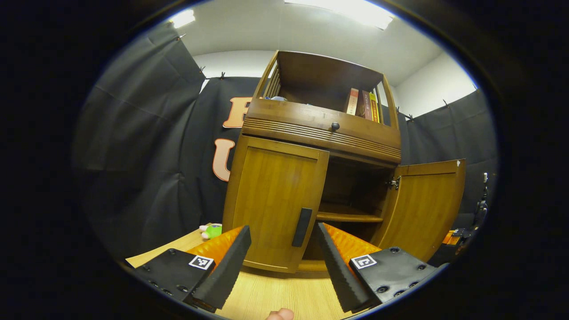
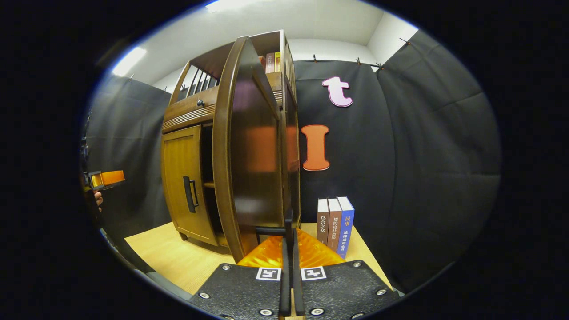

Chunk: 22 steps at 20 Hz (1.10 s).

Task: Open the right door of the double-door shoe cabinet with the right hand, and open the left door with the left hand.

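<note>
Left gripper (image 1: 284,249): fingers spread wide, nothing between them, hovering over the table (image 1: 275,293) in front of the cabinet (image 1: 320,129). Left door (image 1: 275,204) closed; its dark vertical handle (image 1: 302,226) sits just beyond the gap between the fingertips, apart from them.

Right gripper (image 2: 289,242): fingers pressed together; whether they pinch the right door's handle (image 2: 271,230) I cannot tell. Right door (image 2: 249,151) swung open, seen nearly edge-on, glossy brown. Inside, a shelf (image 1: 349,217). Three books (image 2: 335,224) stand upright on the table right of the cabinet.
</note>
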Motion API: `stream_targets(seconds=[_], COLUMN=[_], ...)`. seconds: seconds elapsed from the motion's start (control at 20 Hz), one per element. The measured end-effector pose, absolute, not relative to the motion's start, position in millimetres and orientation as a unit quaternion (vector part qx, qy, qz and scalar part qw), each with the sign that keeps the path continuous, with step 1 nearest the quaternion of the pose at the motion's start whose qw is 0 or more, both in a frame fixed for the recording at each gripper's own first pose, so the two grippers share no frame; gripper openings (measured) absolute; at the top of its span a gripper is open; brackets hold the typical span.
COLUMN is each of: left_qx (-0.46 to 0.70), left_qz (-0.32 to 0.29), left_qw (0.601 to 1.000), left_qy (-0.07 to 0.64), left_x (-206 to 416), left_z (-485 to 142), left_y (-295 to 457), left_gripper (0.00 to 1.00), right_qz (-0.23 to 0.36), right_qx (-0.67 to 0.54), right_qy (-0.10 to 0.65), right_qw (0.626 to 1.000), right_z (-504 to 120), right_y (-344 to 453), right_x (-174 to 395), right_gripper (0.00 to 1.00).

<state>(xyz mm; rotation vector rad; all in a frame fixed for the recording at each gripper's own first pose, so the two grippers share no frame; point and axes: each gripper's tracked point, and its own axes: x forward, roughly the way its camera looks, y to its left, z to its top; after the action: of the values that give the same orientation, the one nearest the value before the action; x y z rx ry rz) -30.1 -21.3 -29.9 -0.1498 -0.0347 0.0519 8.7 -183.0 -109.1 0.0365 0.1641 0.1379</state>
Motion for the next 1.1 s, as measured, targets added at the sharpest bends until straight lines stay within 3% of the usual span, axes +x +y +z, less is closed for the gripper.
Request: stream_targets(seconds=[0.05,0.1,0.25,0.3,0.4,0.45,0.55,0.65,0.7,0.8,0.85,1.0,1.05,1.1], left_qx=[-0.074,-0.074,-0.075,-0.073,-0.069,-0.069,-0.068,-0.062,-0.056,-0.04,-0.032,-0.01,-0.005,0.001], left_qz=[0.028,0.03,0.027,0.025,0.022,0.018,0.011,-0.001,-0.007,-0.018,-0.022,-0.033,-0.04,-0.044], left_qw=[0.997,0.997,0.997,0.997,0.997,0.997,0.998,0.998,0.998,0.999,0.999,0.999,0.999,0.999], left_qy=[-0.017,-0.017,-0.013,-0.01,-0.008,-0.007,-0.006,-0.006,-0.006,-0.006,-0.005,0.004,0.006,0.01], left_x=[-31,-32,-31,-30,-24,-21,-14,-3,4,20,29,63,74,87], left_z=[-30,-30,-35,-38,-40,-40,-41,-39,-38,-40,-43,-53,-62,-68], left_y=[-20,-18,-20,-21,-23,-26,-32,-39,-43,-49,-52,-59,-67,-70], left_gripper=[0.93,0.93,1.0,1.0,1.0,0.93,1.0,1.0,0.93,1.0,0.93,0.93,0.93,0.96], right_qz=[0.066,0.063,0.054,0.056,0.044,0.037,0.029,0.029,0.026,0.023,0.02,0.008,0.01,0.012], right_qx=[0.023,0.029,0.005,0.007,0.012,0.014,0.026,0.03,0.024,0.013,0.012,0.011,0.018,0.027], right_qy=[0.083,0.082,0.087,0.086,0.076,0.07,0.059,0.066,0.066,0.058,0.056,0.05,0.048,0.047], right_qw=[0.994,0.994,0.995,0.995,0.996,0.997,0.997,0.997,0.997,0.998,0.998,0.999,0.999,0.998], right_z=[-108,-109,-115,-114,-108,-104,-95,-95,-94,-87,-86,-76,-82,-80], right_y=[-184,-186,-192,-191,-196,-197,-199,-199,-199,-200,-200,-213,-210,-209], right_x=[7,4,-13,-21,-32,-37,-43,-45,-46,-47,-46,-54,-50,-50], right_gripper=[0.13,0.03,0.04,0.0,0.04,0.04,0.04,0.0,0.04,0.33,0.48,0.92,0.86,0.93])
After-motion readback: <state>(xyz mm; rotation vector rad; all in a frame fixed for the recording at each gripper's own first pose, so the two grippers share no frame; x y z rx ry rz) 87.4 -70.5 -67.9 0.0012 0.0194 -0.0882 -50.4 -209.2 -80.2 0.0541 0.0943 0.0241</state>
